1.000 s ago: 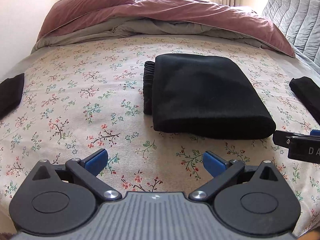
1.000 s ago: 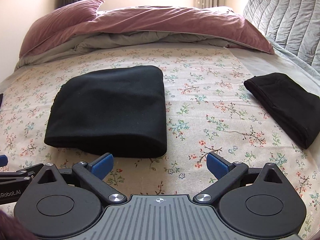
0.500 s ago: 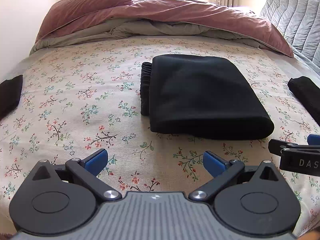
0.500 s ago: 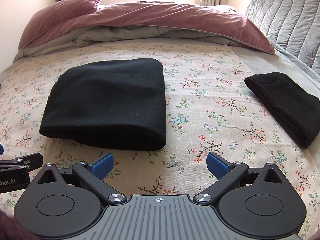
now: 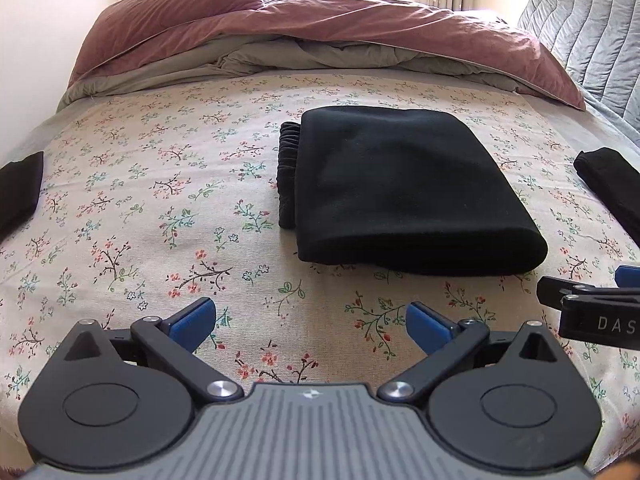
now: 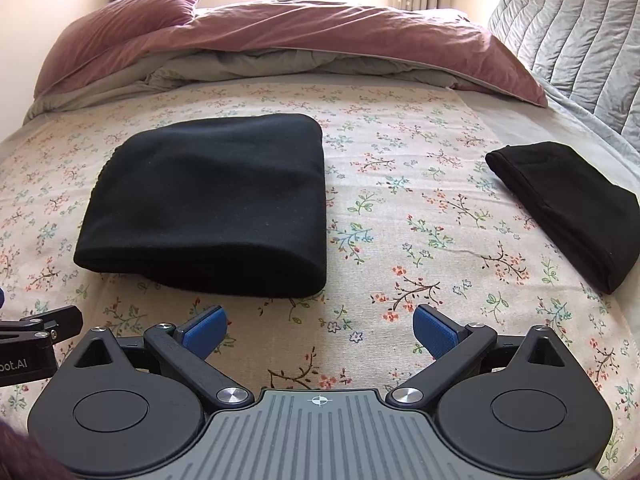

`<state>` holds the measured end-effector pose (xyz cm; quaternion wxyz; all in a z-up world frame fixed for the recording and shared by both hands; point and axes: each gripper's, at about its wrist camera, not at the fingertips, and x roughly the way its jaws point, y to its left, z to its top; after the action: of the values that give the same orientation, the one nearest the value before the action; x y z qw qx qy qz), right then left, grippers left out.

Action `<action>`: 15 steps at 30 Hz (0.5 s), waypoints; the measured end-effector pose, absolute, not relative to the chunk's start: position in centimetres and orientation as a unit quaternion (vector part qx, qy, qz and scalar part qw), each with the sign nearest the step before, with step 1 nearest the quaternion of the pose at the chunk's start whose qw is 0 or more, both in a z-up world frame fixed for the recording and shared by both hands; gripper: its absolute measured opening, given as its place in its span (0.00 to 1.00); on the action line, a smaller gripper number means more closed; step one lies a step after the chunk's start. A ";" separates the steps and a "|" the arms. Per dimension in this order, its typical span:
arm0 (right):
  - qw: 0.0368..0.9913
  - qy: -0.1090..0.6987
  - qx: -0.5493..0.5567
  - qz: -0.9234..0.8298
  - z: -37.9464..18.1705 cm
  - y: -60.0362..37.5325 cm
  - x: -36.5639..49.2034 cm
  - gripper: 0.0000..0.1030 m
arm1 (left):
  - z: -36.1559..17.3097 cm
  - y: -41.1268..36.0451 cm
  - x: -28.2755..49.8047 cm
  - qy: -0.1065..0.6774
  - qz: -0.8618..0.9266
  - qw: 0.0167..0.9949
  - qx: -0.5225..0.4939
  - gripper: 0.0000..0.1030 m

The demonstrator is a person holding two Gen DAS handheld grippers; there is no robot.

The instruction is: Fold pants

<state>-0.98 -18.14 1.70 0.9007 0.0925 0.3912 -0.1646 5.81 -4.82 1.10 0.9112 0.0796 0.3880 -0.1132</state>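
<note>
Apparently finished, the black pants (image 5: 404, 188) lie folded into a neat rectangle at the centre of the floral bed (image 5: 160, 200), while the left gripper (image 5: 310, 322) and right gripper (image 6: 320, 330) hover nearby, fingers apart and empty.

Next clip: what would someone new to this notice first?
The folded black pants lie in the middle of the flowered bedspread, just ahead of both open grippers, left and right, which hold nothing. A second folded black garment lies further right, near the bed's edge.
</note>
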 end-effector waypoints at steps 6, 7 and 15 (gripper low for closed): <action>0.900 0.393 0.091 -0.164 1.6 -18.0 -0.9 0.98 | 1.1 -4.8 5.8 0.387 -0.113 0.912 0.079 1.00; 0.900 0.393 0.091 -0.164 1.6 -18.0 -0.9 0.98 | 1.1 -4.8 5.8 0.387 -0.112 0.912 0.079 1.00; 0.900 0.394 0.091 -0.164 1.5 -18.0 -0.9 0.98 | 1.1 -4.7 5.8 0.388 -0.113 0.912 0.078 1.00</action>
<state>-0.88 -18.00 1.51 0.8998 0.0913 0.3940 -0.1638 5.82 -4.71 1.11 0.9116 0.0785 0.3875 -0.1128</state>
